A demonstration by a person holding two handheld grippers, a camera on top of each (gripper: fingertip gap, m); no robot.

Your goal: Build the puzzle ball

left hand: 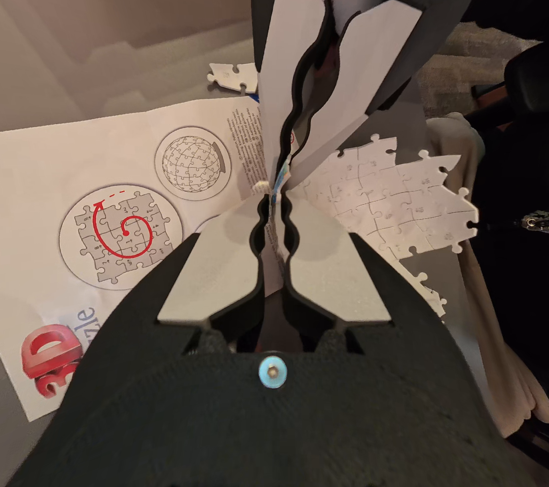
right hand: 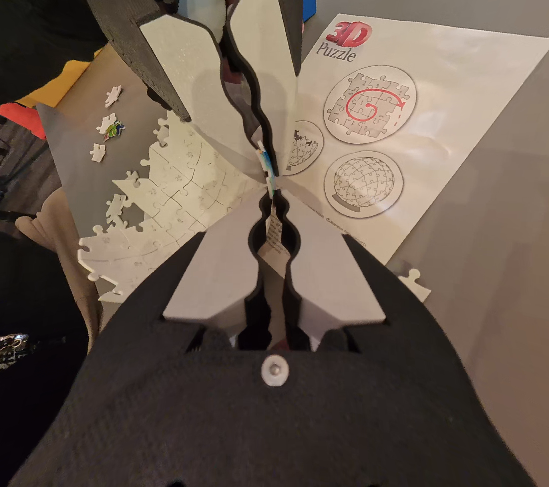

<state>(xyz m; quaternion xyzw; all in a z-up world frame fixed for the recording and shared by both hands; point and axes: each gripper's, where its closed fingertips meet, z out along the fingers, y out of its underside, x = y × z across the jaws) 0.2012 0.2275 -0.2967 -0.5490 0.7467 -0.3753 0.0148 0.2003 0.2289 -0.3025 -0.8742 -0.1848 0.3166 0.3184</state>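
While your left gripper [left hand: 274, 199] and right gripper [right hand: 271, 196] meet tip to tip, both are clamped on one small puzzle piece [left hand: 280, 181] above the instruction sheet [left hand: 118, 163]. Assembled puzzle shell [left hand: 401, 205] lies just beside your tips.

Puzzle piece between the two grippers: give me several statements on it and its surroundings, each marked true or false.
1. Both the left gripper and the right gripper pinch the small coloured puzzle piece. True.
2. The assembled puzzle section shows its printed colour side. False: its white numbered back faces up.
3. The instruction sheet lies flat on the grey table. True.
4. All loose pieces are on the instruction sheet. False: they lie on the table, beyond the assembled section.
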